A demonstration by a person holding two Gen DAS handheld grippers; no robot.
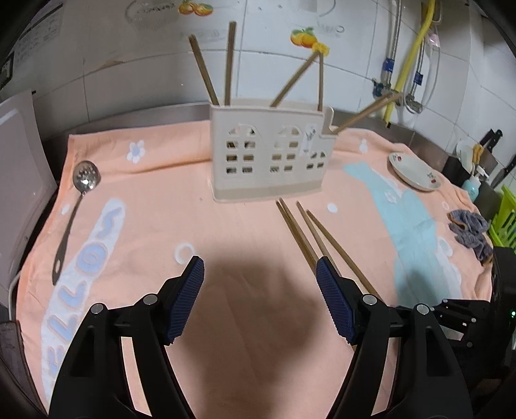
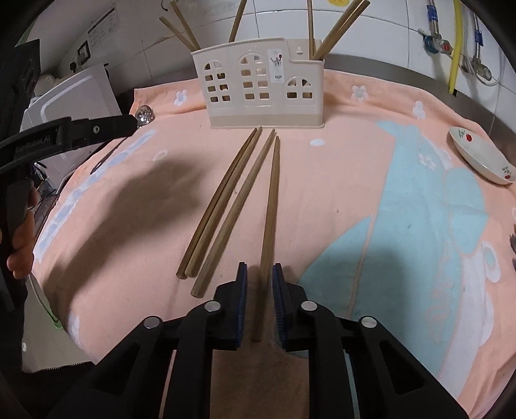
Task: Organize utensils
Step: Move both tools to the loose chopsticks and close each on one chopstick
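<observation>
- My right tool [image 2: 260, 269] is down low over the surface, jaws nearly closed around the near end of the rightmost chopstick [image 2: 271, 206]. There's still a sliver of gap on each side, so I can't say the pads are actually pinching it.
- That stick lies flat on the peach towel [image 2: 322, 199], pointing away towards the holder.
- Three more chopsticks [image 2: 222, 206] lie just to its left, two touching as a pair, one on its own.
- The cream house-shaped utensil holder [image 2: 258, 93] stands upright at the far end of the sticks, with several chopsticks [image 2: 338, 29] already leaning in its compartments.
- My left tool [image 1: 259, 267] hangs wide open with nothing between the jaws, just above bare towel. Its right finger sits in front of the loose sticks from that camera.
- A slotted metal spoon [image 1: 84, 175] lies on the towel's left side, well apart from the holder.
- A white flowered plate [image 1: 416, 172] rests near the towel's far right edge, a crumpled grey rag [image 1: 471, 232] close by.
</observation>
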